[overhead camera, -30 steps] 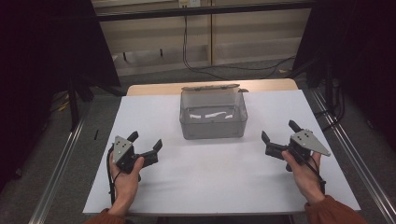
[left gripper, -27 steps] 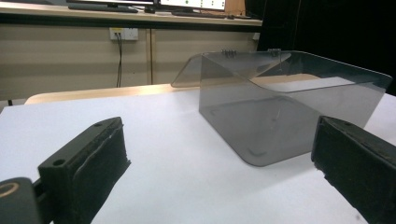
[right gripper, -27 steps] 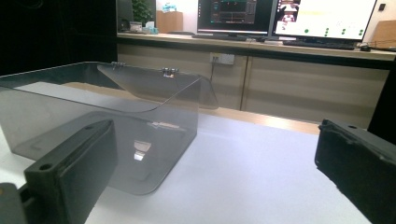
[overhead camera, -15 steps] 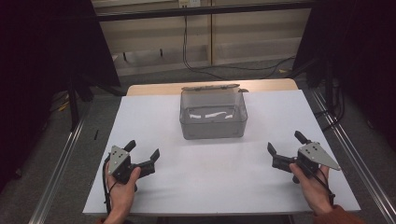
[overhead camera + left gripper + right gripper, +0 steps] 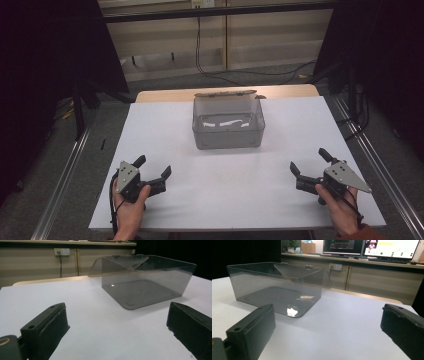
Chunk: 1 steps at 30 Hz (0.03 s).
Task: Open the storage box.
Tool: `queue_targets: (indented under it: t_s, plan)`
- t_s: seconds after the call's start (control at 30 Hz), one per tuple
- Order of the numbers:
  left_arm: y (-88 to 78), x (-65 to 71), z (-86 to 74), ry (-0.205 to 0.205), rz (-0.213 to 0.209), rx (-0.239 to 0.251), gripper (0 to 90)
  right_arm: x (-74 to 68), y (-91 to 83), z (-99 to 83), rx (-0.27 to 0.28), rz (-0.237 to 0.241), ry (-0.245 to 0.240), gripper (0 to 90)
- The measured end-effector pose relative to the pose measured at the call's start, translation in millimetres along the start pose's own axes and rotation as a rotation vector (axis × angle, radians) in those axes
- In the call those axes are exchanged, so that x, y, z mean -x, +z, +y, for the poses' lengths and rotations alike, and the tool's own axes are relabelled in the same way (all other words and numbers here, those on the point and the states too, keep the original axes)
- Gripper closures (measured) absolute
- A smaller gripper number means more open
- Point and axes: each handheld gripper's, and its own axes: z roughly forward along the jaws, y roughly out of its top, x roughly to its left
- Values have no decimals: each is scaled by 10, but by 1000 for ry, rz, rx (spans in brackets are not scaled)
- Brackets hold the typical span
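Claws sit low on the white table (image 5: 240, 200), one in each hand. The left claw (image 5: 150, 172) has its jaws wide apart and holds nothing. The right claw (image 5: 309, 162) is wide apart too, with nothing between its jaws. A clear grey plastic box (image 5: 228, 125) stands ahead of both claws, well apart from them, to the right of the left claw and to the left of the right claw. Its lid (image 5: 227, 93) is tipped back behind it. The box looks empty inside. No words or labels can be read on the box or the claws. Far past the right claw, lit screens (image 5: 372, 246) show writing too small to read.
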Motion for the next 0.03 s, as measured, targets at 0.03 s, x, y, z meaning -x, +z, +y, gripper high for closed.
queue_targets:
  t_s: [0.03]
  plan:
    - [5,-6,-1,7,3,-5,33,-3,9,1,-1,-2,-3,0]
